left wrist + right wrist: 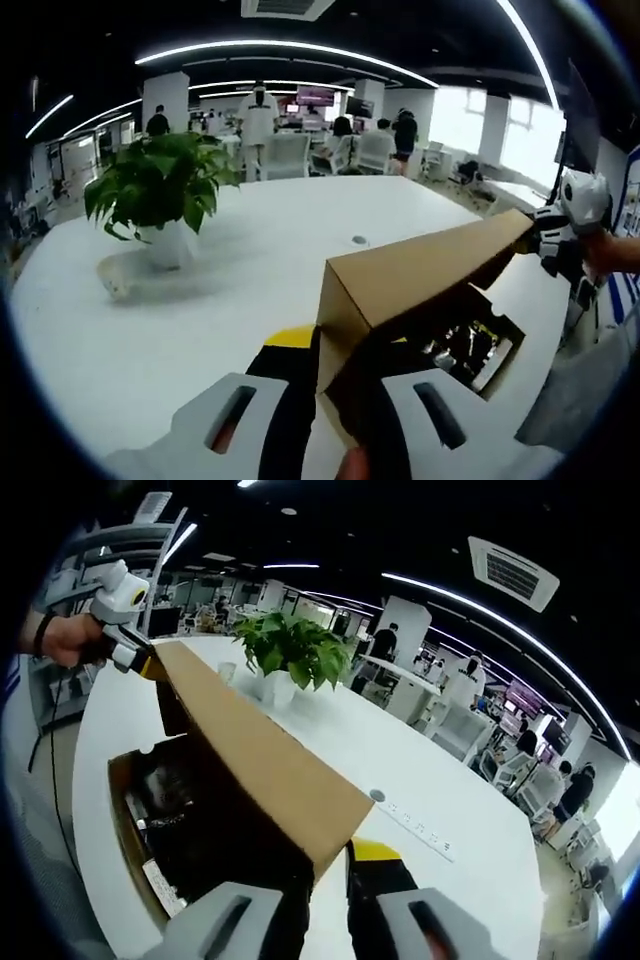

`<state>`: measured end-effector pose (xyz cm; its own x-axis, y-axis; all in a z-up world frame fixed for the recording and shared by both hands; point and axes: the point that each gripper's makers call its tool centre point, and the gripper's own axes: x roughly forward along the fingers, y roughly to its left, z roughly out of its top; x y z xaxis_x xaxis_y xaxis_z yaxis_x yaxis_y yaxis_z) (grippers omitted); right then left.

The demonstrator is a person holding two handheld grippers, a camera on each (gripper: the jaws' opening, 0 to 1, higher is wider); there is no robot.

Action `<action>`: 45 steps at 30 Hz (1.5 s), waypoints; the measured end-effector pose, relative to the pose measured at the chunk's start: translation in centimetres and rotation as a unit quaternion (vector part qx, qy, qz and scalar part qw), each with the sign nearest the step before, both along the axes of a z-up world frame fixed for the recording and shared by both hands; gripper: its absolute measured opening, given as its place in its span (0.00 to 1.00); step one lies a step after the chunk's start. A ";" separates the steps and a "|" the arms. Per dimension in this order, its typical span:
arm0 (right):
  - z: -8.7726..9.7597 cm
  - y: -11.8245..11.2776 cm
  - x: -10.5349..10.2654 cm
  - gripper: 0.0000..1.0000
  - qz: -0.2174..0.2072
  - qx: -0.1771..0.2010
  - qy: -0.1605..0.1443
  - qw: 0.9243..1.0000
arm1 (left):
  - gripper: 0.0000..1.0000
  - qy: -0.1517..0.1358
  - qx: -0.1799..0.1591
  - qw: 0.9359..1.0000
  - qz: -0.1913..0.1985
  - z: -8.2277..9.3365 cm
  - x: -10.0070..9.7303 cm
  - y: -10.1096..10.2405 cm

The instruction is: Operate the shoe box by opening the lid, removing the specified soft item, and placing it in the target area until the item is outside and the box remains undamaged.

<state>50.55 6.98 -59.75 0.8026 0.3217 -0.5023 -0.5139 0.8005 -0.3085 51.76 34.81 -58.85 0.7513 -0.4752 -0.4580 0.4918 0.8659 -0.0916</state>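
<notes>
Both grippers are on the lid (420, 268), one at each end of its long edge. The left gripper (335, 400) pinches the near corner of the raised cardboard flap between its jaws. The right gripper (328, 890) pinches the opposite corner the same way.

The lid stands lifted, tilted up like a roof over the box (135, 860), which sits open on the white table (200, 320). The lid's long axis runs straight from one pair of jaws to the other.

Below the flap lies a dark item (185, 825), too shadowed to identify. It sits beneath and inward of both grippers. Neither looks nearer, so whichever releases must reach down under the flap.

A plant (160, 185) stands well apart.
</notes>
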 end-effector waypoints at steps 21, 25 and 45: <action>-0.1 -0.4 3.2 0.06 -0.020 0.028 0.036 0.999 | 0.07 0.010 -0.001 1.000 0.019 -0.2 3.9 0.2; -0.2 -0.4 3.9 0.06 -0.020 0.029 0.040 0.999 | 0.06 0.015 -0.003 1.000 0.018 -0.3 4.7 0.2; -2.1 -1.3 5.4 0.03 -0.044 0.059 0.071 0.995 | 0.06 0.031 -0.003 1.000 0.004 -1.4 7.1 -0.2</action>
